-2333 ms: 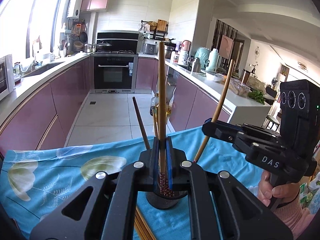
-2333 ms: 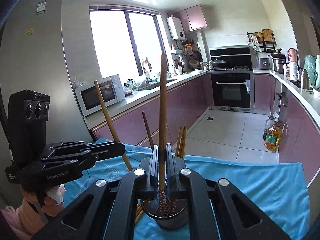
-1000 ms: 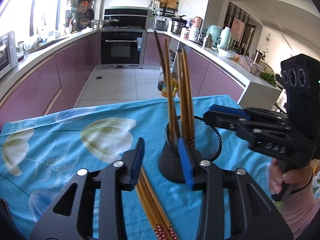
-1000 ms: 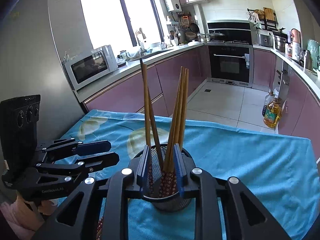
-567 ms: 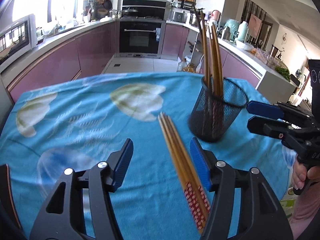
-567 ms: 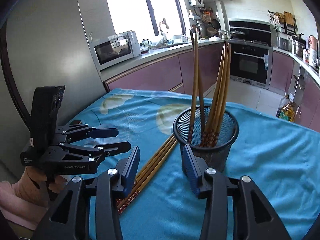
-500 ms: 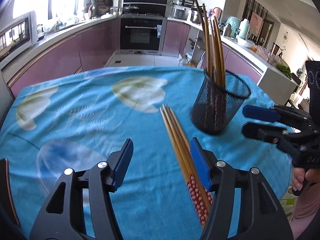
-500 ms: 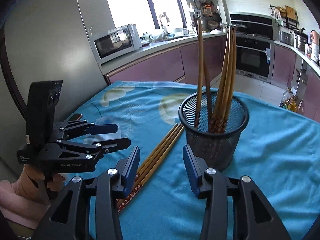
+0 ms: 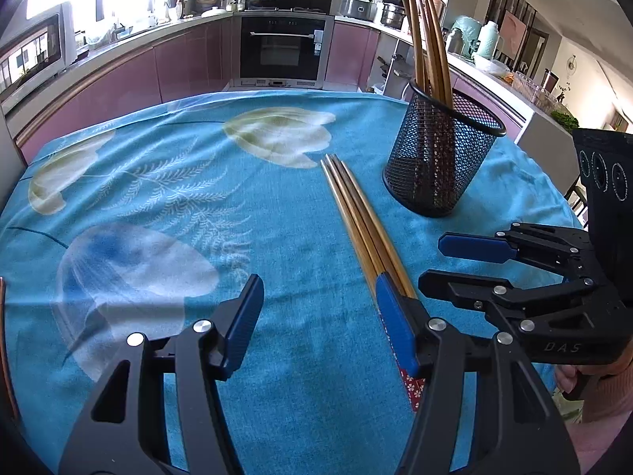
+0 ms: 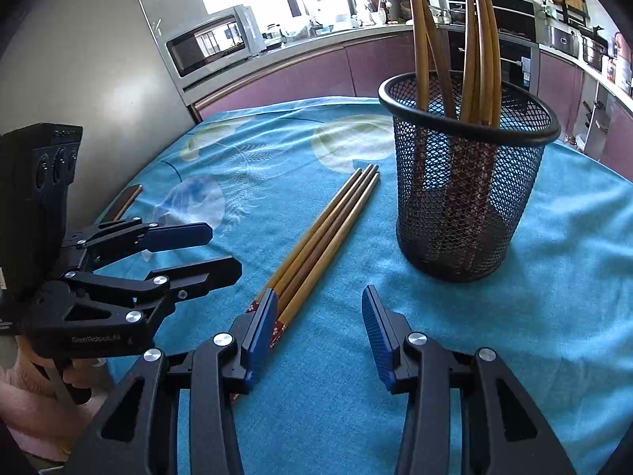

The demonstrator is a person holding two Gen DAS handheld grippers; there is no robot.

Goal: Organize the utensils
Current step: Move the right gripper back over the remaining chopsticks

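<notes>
A black mesh cup (image 9: pixel 439 158) stands on the blue tablecloth with several wooden chopsticks (image 9: pixel 429 35) upright in it; it also shows in the right wrist view (image 10: pixel 467 174). Several more chopsticks (image 9: pixel 362 221) lie flat on the cloth beside the cup, also in the right wrist view (image 10: pixel 324 233). My left gripper (image 9: pixel 318 316) is open and empty, low over the cloth, its right finger over the chopsticks' patterned ends. My right gripper (image 10: pixel 318 332) is open and empty, its left finger over the same ends. Each gripper shows in the other's view, right (image 9: pixel 470 263) and left (image 10: pixel 211 249).
The tablecloth (image 9: pixel 158 198) has pale flower prints. A dark flat object (image 10: pixel 126 200) lies at the table's left edge. Kitchen counters, an oven (image 9: pixel 283 47) and a microwave (image 10: pixel 209 45) stand behind the table.
Both grippers let go of chopsticks into the cup, opened, and drew back and down. They now hover low near the ends of the chopsticks lying on the cloth.
</notes>
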